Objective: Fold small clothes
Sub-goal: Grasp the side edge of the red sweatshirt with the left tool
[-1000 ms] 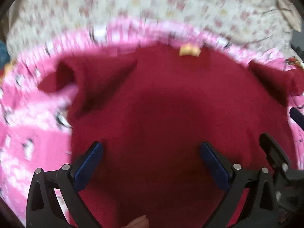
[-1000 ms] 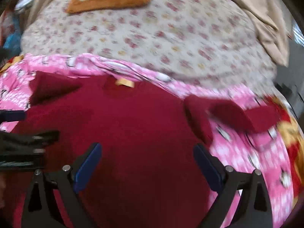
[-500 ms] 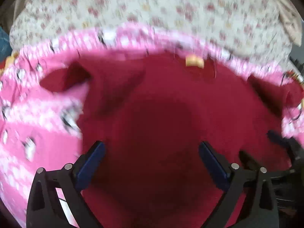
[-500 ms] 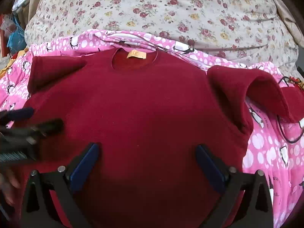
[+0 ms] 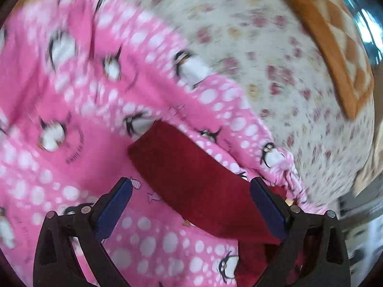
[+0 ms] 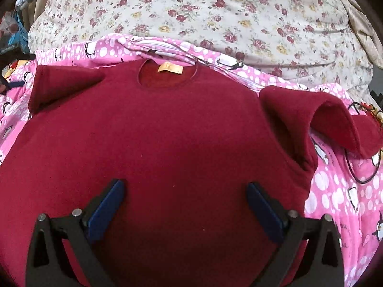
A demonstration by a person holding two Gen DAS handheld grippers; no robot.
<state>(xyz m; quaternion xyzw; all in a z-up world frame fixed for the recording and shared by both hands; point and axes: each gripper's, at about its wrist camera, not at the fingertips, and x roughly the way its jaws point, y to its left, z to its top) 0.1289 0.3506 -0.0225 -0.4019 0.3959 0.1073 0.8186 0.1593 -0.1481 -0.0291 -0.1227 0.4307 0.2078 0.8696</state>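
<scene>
A dark red sweater (image 6: 167, 143) lies flat, front up, on a pink penguin blanket (image 6: 335, 191). Its neck with a tan label (image 6: 170, 68) points away. Its right sleeve (image 6: 335, 119) is humped and curled; its left sleeve (image 6: 64, 83) lies folded at the shoulder. My right gripper (image 6: 185, 205) is open and empty above the sweater's lower body. My left gripper (image 5: 191, 205) is open and empty over the left sleeve (image 5: 191, 179), which runs between its fingers (image 5: 115, 205).
A cream floral bedspread (image 6: 215, 12) lies beyond the blanket (image 5: 71, 95). An orange checked cushion (image 5: 335, 47) sits on it at the far side. A black cable loop (image 6: 359, 167) lies on the blanket at the right. Clutter shows at the bed's left edge (image 6: 14, 31).
My left gripper has swung left off the sweater's body to the left sleeve. My right gripper has stayed over the sweater's lower body.
</scene>
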